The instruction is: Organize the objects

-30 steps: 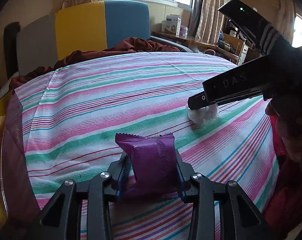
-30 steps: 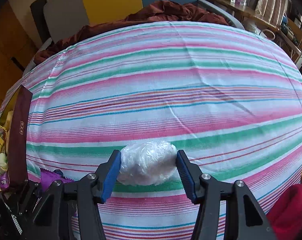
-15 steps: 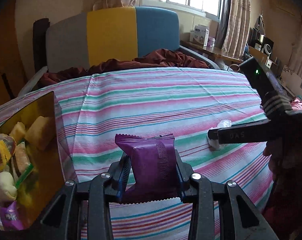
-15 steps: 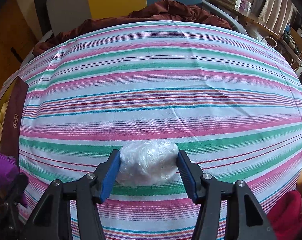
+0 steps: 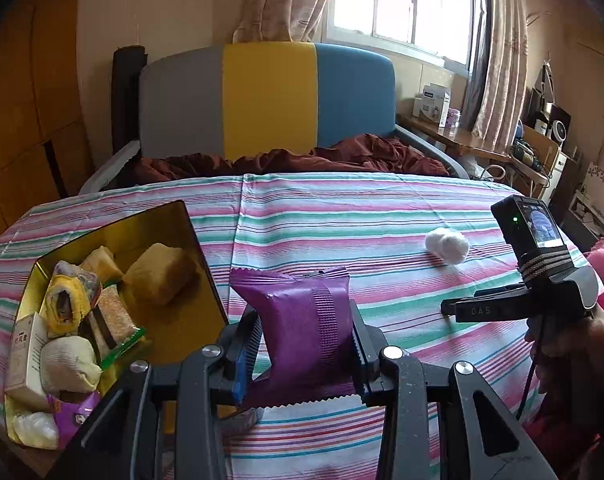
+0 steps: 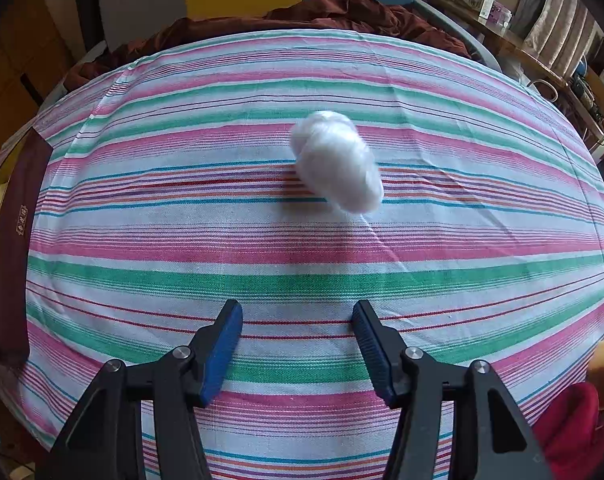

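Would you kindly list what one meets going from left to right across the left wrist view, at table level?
Gold tin of snacks → purple packet → white wrapped ball → right gripper.

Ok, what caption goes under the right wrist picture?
Open right gripper above the striped tablecloth, with a white plastic-wrapped bundle lying beyond its fingertips.

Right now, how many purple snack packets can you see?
2. One crinkly purple foil packet is clamped in the left gripper above the striped cloth. Another purple packet lies in the gold tin, near corner. More may be buried under the other snacks.
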The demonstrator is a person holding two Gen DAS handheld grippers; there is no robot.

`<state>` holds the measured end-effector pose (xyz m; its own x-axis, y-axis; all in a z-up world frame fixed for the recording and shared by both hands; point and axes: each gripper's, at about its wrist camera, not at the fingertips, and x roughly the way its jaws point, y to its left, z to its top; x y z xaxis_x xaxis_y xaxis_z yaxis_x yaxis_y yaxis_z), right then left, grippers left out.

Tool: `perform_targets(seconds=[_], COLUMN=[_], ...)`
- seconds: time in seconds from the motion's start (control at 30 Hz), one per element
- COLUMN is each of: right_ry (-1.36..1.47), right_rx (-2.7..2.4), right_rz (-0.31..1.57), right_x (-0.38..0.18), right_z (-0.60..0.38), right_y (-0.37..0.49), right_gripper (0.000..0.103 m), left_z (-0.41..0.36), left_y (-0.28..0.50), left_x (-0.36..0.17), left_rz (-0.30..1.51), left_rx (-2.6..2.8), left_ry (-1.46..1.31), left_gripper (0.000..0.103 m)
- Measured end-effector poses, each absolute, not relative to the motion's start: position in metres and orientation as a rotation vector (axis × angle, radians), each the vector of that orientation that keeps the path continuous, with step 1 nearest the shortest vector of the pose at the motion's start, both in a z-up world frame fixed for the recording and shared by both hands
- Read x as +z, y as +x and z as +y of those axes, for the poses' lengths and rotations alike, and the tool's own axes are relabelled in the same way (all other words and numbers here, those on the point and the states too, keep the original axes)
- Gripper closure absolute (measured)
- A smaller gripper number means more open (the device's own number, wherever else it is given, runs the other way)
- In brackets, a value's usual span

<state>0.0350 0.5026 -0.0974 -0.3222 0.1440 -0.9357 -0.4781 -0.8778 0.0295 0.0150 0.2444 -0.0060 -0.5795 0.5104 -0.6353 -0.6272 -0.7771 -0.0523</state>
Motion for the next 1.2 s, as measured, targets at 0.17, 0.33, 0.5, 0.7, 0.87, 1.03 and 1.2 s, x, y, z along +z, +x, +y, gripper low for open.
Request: perform_targets(seconds=[0.17,0.33,0.5,0.7,0.87,1.03,1.2], right_ry=[-1.532,-1.432,-1.236,-1.213,-1.233,-1.292,-1.261], right_rx=[2.24,2.259,2.163,2.137,2.151,2.174,2.258], right_rz=[0.453,0.652,0.821,0.771,0.624,0.59,0.558], right_x=[-0.098,-0.086,-0.068,-0.056,-0.066,-0.088,-0.074], right_z=[0.505,0.525,0.571,0.595,0.605,0.605,0.594], right_y=[0.034,0.041,0.057,0.028,-0.007,-0.016,-0.016], right_gripper=[0.042,0.042,0.042,0.042,0.042,0.073,0.073], left_z=[0.23,0.211,0.192,0.173,0.16,0.149,0.148], left_y=[0.012,0.005,-0.006,-0.013,-0.02,-0.026,-0.029], left_x=[-0.007,-0.009,-0.008,-0.008,-0.009,-0.011,-0.017], left_rz=[0.212,0.171,0.122,0.125,0.158,0.181,0.187], left_rx=[2.344,2.361,2.393,2.444,2.503,2.564,2.578], left_ry=[-0.873,-0.895,-0.919,-0.938,-0.973,-1.01,-1.044], left_gripper=[0.063,0.063,0.063,0.063,0.063,0.063,0.063])
